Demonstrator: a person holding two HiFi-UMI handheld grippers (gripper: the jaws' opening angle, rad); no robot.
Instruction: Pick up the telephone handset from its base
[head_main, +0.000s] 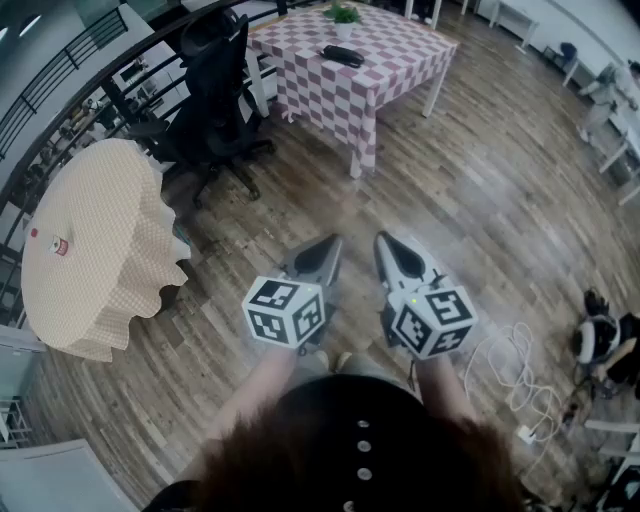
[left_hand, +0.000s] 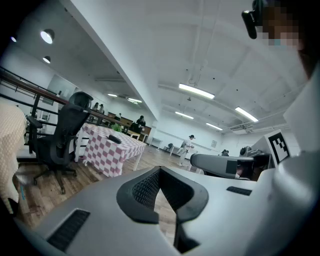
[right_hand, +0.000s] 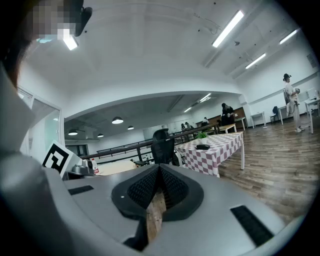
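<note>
Head view: both grippers held out in front of the person over bare wood floor, left gripper (head_main: 328, 248) and right gripper (head_main: 386, 245) side by side, roughly level, tips forward. Both have their jaws pressed together with nothing between them; each gripper's own view shows the pads meeting at the tip and only floor behind. The telephone (head_main: 342, 55) sits on the checkered table (head_main: 395, 45) well ahead, next to a small potted plant (head_main: 344, 14), handset apparently on its base, too small to tell which way it lies. Black office chair (head_main: 215, 90) stands at the table's left side, round cloth-covered table (head_main: 95, 240) off to the left, loose cables (head_main: 510, 365) on the floor to the right. The task looks not started, the step in hand being the approach. To do it well: walk up to the open side of the table clear of the chair, spread one gripper's jaws before reaching in, come at the handset across its narrow middle, close firmly, then lift straight up so the base stays put and the plant isn't knocked.
</note>
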